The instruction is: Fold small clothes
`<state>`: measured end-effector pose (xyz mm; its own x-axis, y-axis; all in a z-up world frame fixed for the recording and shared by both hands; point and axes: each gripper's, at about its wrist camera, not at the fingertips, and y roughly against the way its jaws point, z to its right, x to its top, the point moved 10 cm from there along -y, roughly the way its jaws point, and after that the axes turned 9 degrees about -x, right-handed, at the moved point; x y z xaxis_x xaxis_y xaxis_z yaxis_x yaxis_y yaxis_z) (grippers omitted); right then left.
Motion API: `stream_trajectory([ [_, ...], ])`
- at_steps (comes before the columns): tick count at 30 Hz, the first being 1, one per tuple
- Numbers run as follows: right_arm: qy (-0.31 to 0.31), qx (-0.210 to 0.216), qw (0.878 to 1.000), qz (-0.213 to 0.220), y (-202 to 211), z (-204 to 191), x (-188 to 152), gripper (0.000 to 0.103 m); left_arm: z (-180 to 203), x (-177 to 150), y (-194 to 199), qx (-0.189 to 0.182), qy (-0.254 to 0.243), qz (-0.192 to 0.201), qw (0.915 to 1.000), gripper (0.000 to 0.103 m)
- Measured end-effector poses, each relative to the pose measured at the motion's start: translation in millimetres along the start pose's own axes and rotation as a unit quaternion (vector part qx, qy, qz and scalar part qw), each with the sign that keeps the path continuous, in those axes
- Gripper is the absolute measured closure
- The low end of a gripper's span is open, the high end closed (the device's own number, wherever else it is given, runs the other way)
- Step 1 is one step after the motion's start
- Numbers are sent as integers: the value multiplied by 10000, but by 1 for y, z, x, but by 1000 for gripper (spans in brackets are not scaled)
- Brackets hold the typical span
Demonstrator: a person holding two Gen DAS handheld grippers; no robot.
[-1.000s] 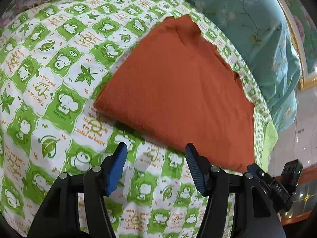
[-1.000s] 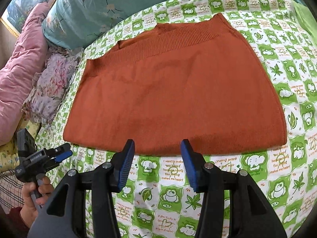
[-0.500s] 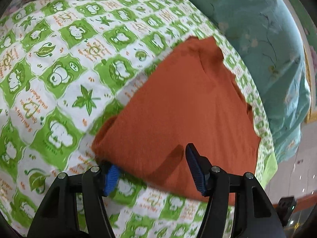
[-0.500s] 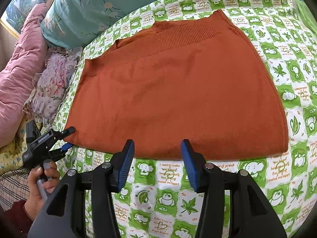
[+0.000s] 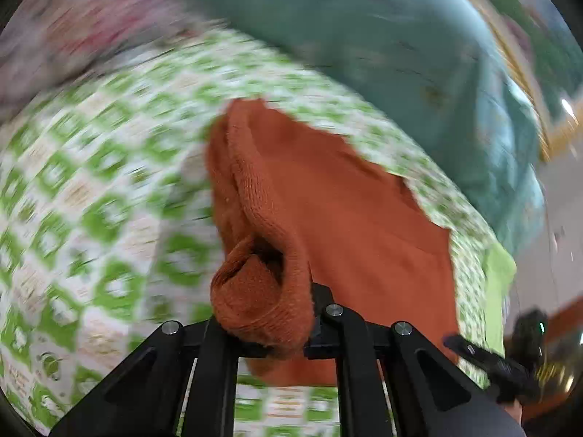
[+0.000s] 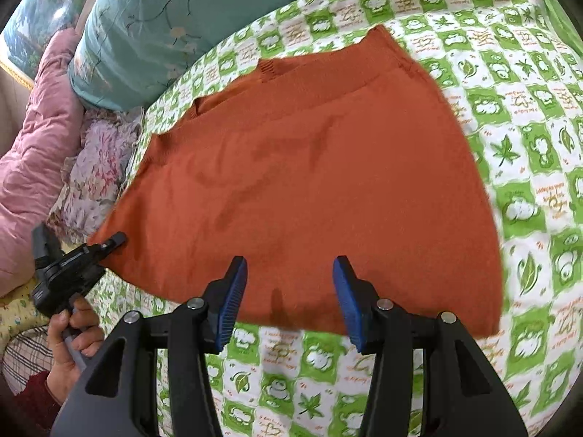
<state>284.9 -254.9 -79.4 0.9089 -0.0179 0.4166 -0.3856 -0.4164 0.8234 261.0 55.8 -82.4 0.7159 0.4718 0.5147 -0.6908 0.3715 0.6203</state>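
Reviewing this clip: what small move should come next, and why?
Probably close the right gripper on the near hem of the orange knit garment: its jaws stand open over that edge, while the left gripper already pinches the garment's left corner.

Orange garment [image 6: 309,189] – coarse matt knit cloth

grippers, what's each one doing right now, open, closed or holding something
Left gripper: shut on a corner of the orange knitted garment.
Right gripper: open, holding nothing.
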Motion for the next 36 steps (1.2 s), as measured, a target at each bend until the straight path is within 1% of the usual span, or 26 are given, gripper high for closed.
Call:
stream_trajectory([
  [3, -60, 0, 10000, 14, 0, 9, 10, 53, 53, -10, -16, -303, -545, -203, 9978, 95],
  [5, -94, 38, 9999, -5, -1, 13, 17, 53, 88, -28, -34, -523, -946, -477, 9930, 95],
  [7, -116, 113, 9999, -52, -3, 16, 23, 53, 109, -49, -51, -592, -1280, -742, 9872, 96],
  [8, -123, 173, 9997, -86, -4, 15, 26, 53, 120, -64, -64, -637, -1493, -931, 9823, 96],
  [10, -175, 353, 9990, -199, -11, 14, 30, 53, 126, -86, -83, -535, -1768, -1175, 9758, 96],
  [11, -195, 416, 9986, -249, -14, 12, 32, 52, 123, -94, -89, -470, -1796, -1250, 9746, 96],
  [12, -203, 518, 9977, -375, -22, 7, 33, 51, 121, -97, -93, -458, -1770, -1284, 9747, 96],
  [14, -140, 591, 9966, -565, -34, -1, 34, 50, 118, -98, -96, -498, -1702, -1325, 9752, 96],
  [17, 53, 802, 9935, -804, -55, -24, 41, 49, 117, -97, -93, -544, -1782, -1348, 9732, 96],
  [19, 160, 1080, 9903, -858, -70, -46, 54, 49, 114, -99, -90, -555, -1805, -1371, 9724, 96],
  [21, 244, 1262, 9879, -873, -81, -65, 67, 47, 113, -99, -90, -539, -1809, -1394, 9721, 96],
  [22, 245, 1391, 9862, -860, -87, -77, 76, 46, 114, -99, -92, -538, -1794, -1394, 9724, 96],
  [23, 249, 1483, 9848, -874, -92, -85, 82, 39, 115, -99, -93, -535, -1787, -1384, 9727, 96],
  [24, 278, 1528, 9839, -879, -99, -94, 90, 38, 116, -98, -94, -522, -1787, -1383, 9727, 96],
  [26, 409, 1385, 9858, -861, -113, -107, 102, 38, 116, -98, -94, -489, -1796, -1382, 9728, 97],
  [27, 521, 1316, 9863, -848, -118, -115, 108, 42, 117, -98, -93, -482, -1800, -1375, 9728, 97],
  [28, 605, 1298, 9862, -831, -119, -120, 110, 49, 118, -98, -92, -478, -1803, -1365, 9729, 97],
  [29, 759, 1221, 9860, -839, -120, -125, 111, 71, 118, -97, -89, -473, -1809, -1349, 9731, 97],
  [30, 844, 1144, 9863, -841, -119, -126, 112, 85, 121, -96, -86, -504, -1810, -1344, 9729, 97],
  [31, 934, 1106, 9862, -809, -113, -127, 113, 85, 124, -95, -84, -546, -1812, -1333, 9728, 97],
  [33, 994, 1276, 9850, -605, -89, -125, 118, 87, 138, -92, -77, -756, -1863, -1303, 9709, 97],
  [36, 966, 1255, 9867, -365, -59, -102, 128, 88, 168, -98, -76, -1221, -2015, -1389, 9619, 96],
])
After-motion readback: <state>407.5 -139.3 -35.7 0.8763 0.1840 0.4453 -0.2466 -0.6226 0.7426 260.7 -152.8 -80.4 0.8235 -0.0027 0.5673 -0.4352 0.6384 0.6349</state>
